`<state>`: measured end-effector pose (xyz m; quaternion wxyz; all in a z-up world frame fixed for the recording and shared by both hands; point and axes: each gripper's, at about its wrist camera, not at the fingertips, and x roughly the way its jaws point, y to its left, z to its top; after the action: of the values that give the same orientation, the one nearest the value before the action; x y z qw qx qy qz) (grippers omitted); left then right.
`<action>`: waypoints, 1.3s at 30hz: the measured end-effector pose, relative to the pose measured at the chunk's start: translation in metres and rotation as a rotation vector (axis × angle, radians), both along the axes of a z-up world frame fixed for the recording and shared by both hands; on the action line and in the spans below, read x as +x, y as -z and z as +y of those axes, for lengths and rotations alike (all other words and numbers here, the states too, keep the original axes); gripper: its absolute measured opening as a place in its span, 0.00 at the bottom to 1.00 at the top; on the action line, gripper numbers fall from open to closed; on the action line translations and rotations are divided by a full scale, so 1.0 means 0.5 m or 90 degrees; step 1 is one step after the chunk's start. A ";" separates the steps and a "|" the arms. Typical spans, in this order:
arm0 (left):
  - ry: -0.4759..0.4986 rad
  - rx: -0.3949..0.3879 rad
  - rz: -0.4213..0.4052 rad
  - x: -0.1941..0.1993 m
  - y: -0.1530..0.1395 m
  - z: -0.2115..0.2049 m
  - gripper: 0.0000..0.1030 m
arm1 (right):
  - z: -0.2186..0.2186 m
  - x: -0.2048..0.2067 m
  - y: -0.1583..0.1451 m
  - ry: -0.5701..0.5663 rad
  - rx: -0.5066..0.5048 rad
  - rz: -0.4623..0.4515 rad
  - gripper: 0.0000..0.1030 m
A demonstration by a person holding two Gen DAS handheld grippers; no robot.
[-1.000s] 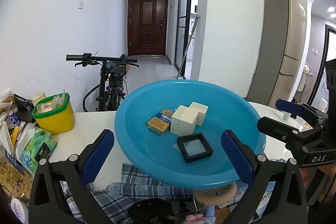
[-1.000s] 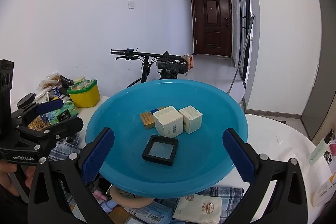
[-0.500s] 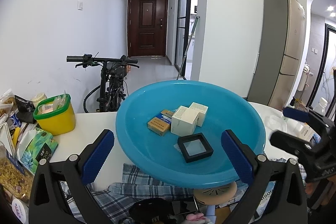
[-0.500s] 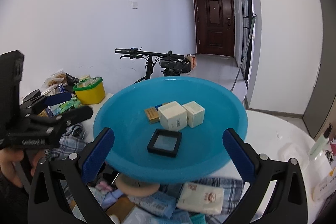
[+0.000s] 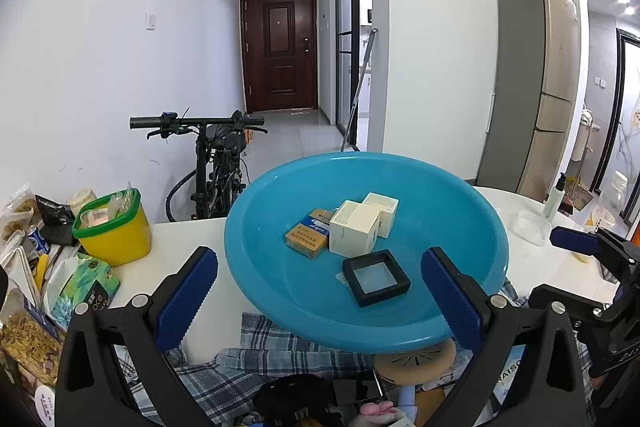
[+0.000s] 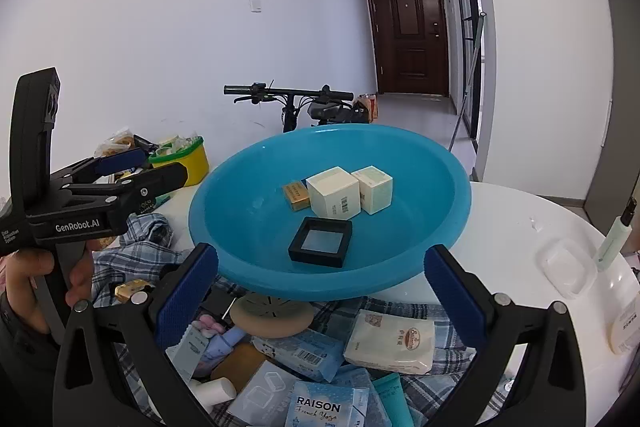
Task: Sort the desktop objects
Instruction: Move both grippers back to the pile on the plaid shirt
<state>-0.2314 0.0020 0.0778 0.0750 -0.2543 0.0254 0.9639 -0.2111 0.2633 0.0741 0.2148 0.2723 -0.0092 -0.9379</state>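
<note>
A blue basin (image 5: 256, 247) (image 6: 224, 227) stands on the white table (image 5: 192, 231). In it lie a black square case (image 5: 376, 279) (image 6: 321, 243), two white boxes (image 5: 354, 233) (image 6: 334, 193) and an orange pack (image 5: 306, 239). My left gripper (image 5: 318, 301) is open and empty, in front of the basin's near rim. My right gripper (image 6: 320, 297) is open and empty, over a pile of small packets on a plaid cloth (image 6: 132, 255). A cream packet (image 6: 390, 341) and a blue RAISON box (image 6: 320, 407) lie in that pile.
A yellow tub with a green rim (image 5: 114, 227) and snack bags (image 5: 24, 315) stand at the left. A clear plastic box (image 6: 566, 267) and a pale green tube (image 6: 614, 231) sit at the right. A bicycle (image 5: 216, 163) stands behind the table.
My right gripper has drawn back and dipped toward the packet pile, so more of it shows. In the left wrist view it slid lower and to the right. My left gripper barely moved.
</note>
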 end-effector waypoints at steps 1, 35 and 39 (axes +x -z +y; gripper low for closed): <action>-0.002 -0.001 0.001 0.005 -0.001 0.001 1.00 | 0.000 0.002 0.000 -0.002 -0.002 0.001 1.00; 0.046 -0.048 -0.078 0.170 0.146 -0.054 1.00 | 0.007 0.000 0.010 0.005 0.005 -0.005 1.00; 0.025 -0.092 -0.098 0.187 0.175 -0.070 1.00 | 0.003 0.001 0.012 0.000 0.010 -0.007 1.00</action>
<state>-0.1377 -0.0330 -0.0096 0.0773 -0.3315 0.0943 0.9355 -0.2107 0.2646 0.0680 0.2129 0.2792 -0.0028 -0.9363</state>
